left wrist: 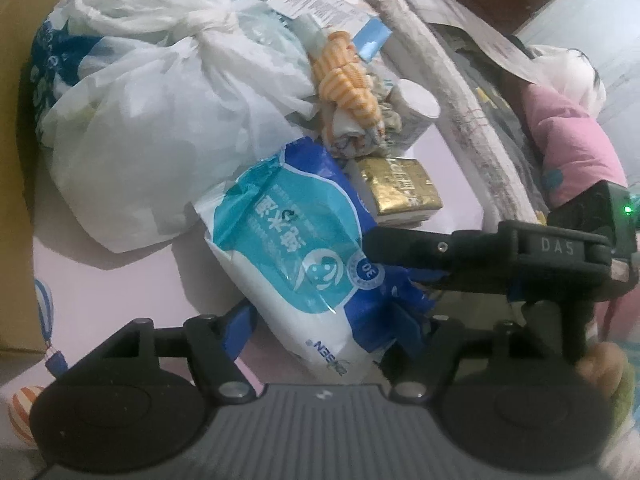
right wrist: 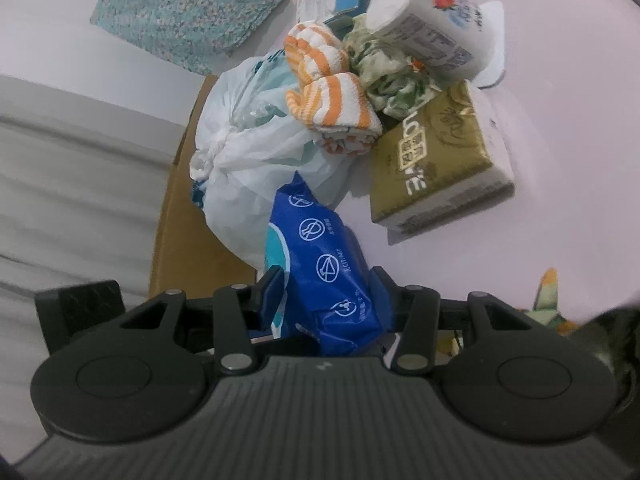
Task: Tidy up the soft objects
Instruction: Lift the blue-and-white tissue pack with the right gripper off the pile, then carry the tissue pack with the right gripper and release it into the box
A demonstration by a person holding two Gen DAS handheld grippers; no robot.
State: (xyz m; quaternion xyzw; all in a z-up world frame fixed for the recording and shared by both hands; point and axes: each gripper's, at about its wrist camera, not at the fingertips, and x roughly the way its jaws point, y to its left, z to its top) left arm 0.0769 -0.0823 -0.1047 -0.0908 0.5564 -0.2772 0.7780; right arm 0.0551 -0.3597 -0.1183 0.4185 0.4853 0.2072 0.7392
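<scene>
A blue and white wet wipes pack (left wrist: 304, 264) lies slanted on the pink sheet (left wrist: 120, 300). My left gripper (left wrist: 324, 324) has it between its blue pads, which touch both sides. From the right, my right gripper (left wrist: 384, 256) reaches in, one black finger on top of the pack's blue end. In the right wrist view the pack (right wrist: 320, 256) stands up between the right gripper's (right wrist: 326, 292) pads, which press on it. A knotted white plastic bag (left wrist: 160, 92) sits just behind the pack.
An orange striped cloth (right wrist: 328, 100), a floral cloth (right wrist: 392, 76), a gold tissue pack (right wrist: 436, 168) and a wrapped white roll (right wrist: 432, 20) are piled behind. A cardboard box (right wrist: 180, 232) borders the left. A pink garment (left wrist: 576, 148) lies at the right.
</scene>
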